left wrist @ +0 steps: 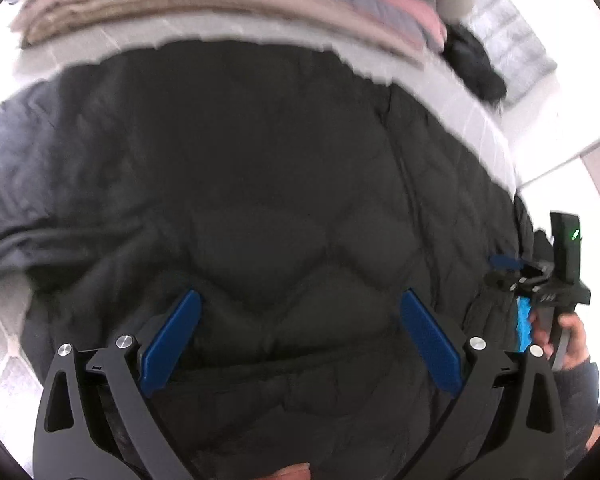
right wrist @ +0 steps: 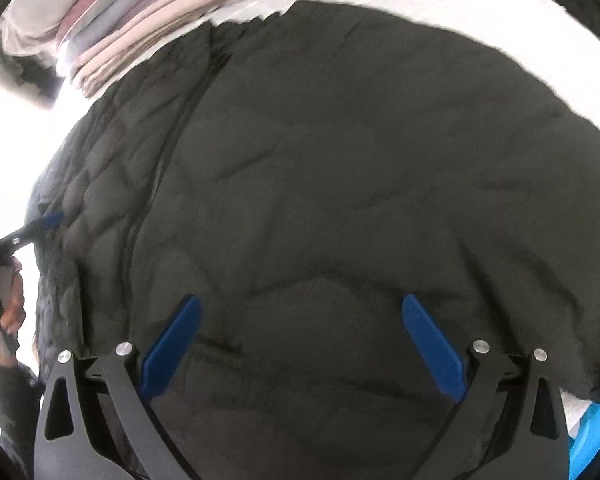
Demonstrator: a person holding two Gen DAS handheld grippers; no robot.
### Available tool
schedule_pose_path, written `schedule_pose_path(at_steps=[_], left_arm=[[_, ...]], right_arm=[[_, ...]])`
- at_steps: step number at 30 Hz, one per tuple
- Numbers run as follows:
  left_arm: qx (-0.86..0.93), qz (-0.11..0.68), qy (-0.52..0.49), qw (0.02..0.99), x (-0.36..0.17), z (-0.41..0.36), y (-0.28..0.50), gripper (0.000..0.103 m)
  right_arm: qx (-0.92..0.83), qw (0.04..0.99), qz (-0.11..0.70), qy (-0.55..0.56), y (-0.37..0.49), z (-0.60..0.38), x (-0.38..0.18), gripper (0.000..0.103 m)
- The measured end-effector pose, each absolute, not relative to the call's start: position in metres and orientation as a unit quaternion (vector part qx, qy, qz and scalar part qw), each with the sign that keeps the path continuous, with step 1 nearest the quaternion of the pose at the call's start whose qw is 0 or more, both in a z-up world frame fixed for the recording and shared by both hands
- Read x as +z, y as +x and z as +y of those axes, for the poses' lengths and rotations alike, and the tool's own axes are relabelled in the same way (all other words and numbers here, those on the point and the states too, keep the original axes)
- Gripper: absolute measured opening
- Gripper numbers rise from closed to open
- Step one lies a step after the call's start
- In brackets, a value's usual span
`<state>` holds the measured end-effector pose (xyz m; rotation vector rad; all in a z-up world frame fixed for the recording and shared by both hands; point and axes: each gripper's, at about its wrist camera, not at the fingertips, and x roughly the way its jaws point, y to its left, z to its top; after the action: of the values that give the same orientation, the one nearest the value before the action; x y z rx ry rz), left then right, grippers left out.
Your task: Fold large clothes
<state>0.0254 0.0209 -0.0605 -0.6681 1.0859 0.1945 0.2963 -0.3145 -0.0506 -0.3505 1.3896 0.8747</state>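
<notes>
Black quilted jacket [left wrist: 260,168] lies spread across a white worktop [left wrist: 476,120], with a stack of folded clothes [left wrist: 220,4] beyond its far edge and a small dark garment [left wrist: 476,64] beside that stack. Both tools hover over the padded fabric with jaws spread wide and nothing between them: the left tool [left wrist: 300,336] above one half, the right tool [right wrist: 300,340] above the other half, on the far side of the zipper line [right wrist: 180,128].

Risk, as I judge it: the puffy fill is slippery and springy, so a shallow pinch could catch only the top layer and let the rest slide out during a fold (the blur in both views suggests the tools are moving). A fold swung too far could also nudge the stack.

The jacket sits directly beneath and ahead of both tools; actual contact cannot be told.
</notes>
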Motion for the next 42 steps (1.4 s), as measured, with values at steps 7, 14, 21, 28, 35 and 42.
schedule_pose_path(at_steps=[7, 14, 21, 28, 35, 42], left_arm=[[0.016, 0.542, -0.288, 0.79, -0.06, -0.015, -0.002, 0.097], [-0.025, 0.556, -0.253, 0.792, -0.031, -0.061, -0.054, 0.097], [0.001, 0.569, -0.191, 0.8, -0.009, -0.08, -0.116, 0.097], [0.023, 0.46, -0.234, 0.856, 0.024, -0.062, -0.117, 0.097], [0.094, 0.591, -0.216, 0.772, -0.059, -0.074, -0.082, 0.097], [0.115, 0.514, -0.177, 0.831, -0.016, -0.093, -0.083, 0.097]], right_arm=[[0.44, 0.639, 0.617, -0.13, 0.255, -0.355, -0.027, 0.097], [0.486, 0.621, 0.605, -0.109, 0.183, -0.421, 0.002, 0.097], [0.482, 0.648, 0.585, -0.078, 0.141, -0.47, 0.017, 0.097], [0.46, 0.696, 0.551, 0.028, 0.16, -0.474, 0.011, 0.097], [0.383, 0.716, 0.582, -0.037, 0.156, -0.44, -0.05, 0.098], [0.329, 0.829, 0.439, -0.111, 0.146, -0.456, 0.008, 0.097]])
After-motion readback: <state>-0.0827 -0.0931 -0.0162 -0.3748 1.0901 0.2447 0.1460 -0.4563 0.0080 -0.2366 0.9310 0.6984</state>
